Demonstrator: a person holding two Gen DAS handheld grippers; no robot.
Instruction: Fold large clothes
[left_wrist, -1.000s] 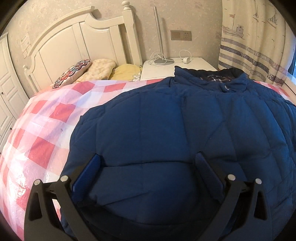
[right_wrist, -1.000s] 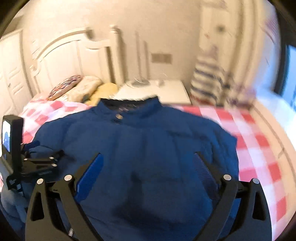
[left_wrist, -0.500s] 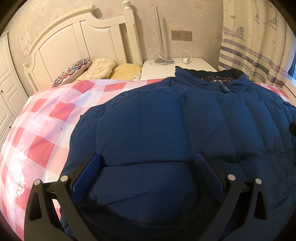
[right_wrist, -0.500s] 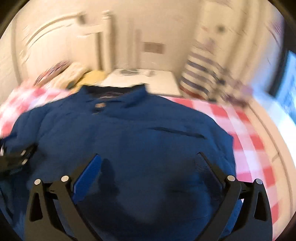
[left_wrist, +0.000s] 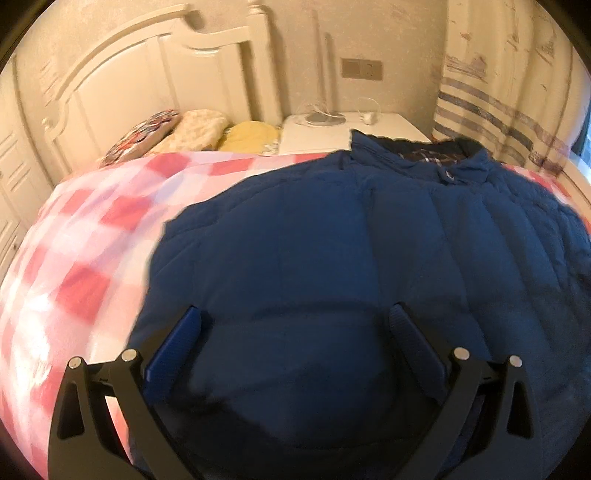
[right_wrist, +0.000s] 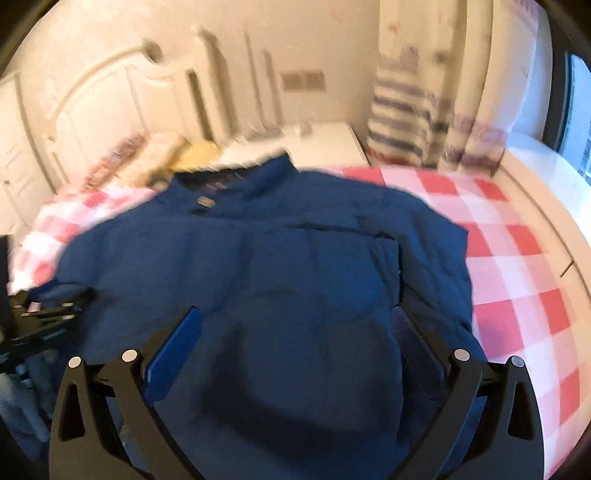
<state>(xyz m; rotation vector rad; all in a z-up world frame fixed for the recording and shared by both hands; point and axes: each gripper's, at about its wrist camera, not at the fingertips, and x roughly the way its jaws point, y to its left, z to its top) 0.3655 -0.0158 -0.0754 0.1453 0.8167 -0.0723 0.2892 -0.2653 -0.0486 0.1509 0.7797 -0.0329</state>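
A navy quilted jacket (left_wrist: 332, 258) lies spread flat on my red-and-white checked bedspread (left_wrist: 85, 251), its collar (left_wrist: 424, 158) pointing toward the white nightstand (left_wrist: 332, 129) and the pillows (left_wrist: 199, 125) by the headboard. My left gripper (left_wrist: 295, 321) hangs over the jacket's lower part with its blue-padded fingers (left_wrist: 173, 347) spread wide, holding nothing. My right gripper (right_wrist: 295, 321) is likewise spread wide above the jacket's lower part, nothing between its fingers, with the left gripper's frame visible at that view's left edge.

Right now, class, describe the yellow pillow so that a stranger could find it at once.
Start at the white headboard of the bed. Three pillows lie in a row below it; the yellow pillow is the plain one nearest the white nightstand, unlike its patterned neighbours.
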